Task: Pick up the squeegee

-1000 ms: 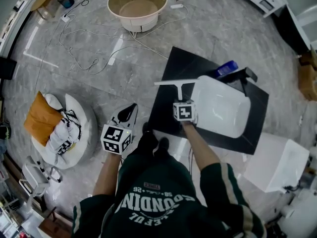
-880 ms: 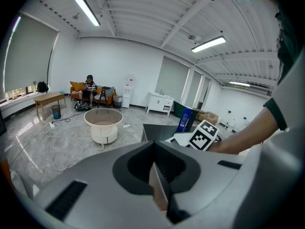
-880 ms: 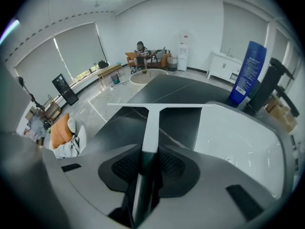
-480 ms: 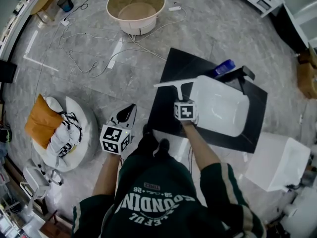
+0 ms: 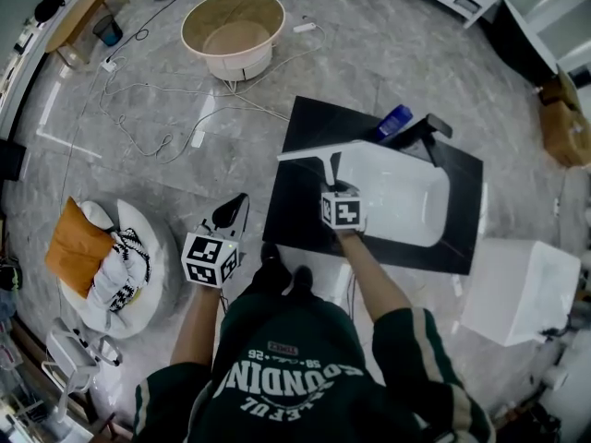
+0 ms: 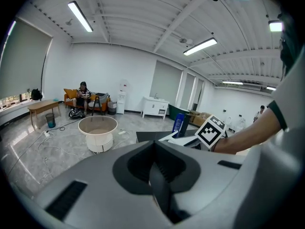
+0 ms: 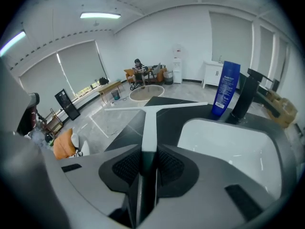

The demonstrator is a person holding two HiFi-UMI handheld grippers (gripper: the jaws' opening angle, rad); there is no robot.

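Note:
The squeegee (image 5: 319, 153) is white, with a long thin blade and a straight handle. My right gripper (image 5: 335, 185) is shut on the handle and holds it above the black countertop (image 5: 291, 206), by the left rim of the white sink basin (image 5: 441, 212). In the right gripper view the handle (image 7: 149, 123) runs out from between the pads of the gripper (image 7: 147, 162), with the blade crosswise at its far end. My left gripper (image 5: 232, 212) hangs over the floor left of the counter, shut and holding nothing; in its own view the left gripper (image 6: 155, 175) shows its jaws together.
A blue bottle (image 5: 394, 122) and a black faucet (image 5: 427, 129) stand at the basin's far side. A round tub (image 5: 231, 26) and loose cables (image 5: 148, 109) lie on the floor beyond. A beanbag with an orange cushion (image 5: 81, 233) is at the left, a white box (image 5: 517, 293) at the right.
My right gripper has risen with the squeegee in it, and the blade now hangs higher over the counter's edge. The left gripper has risen a little.

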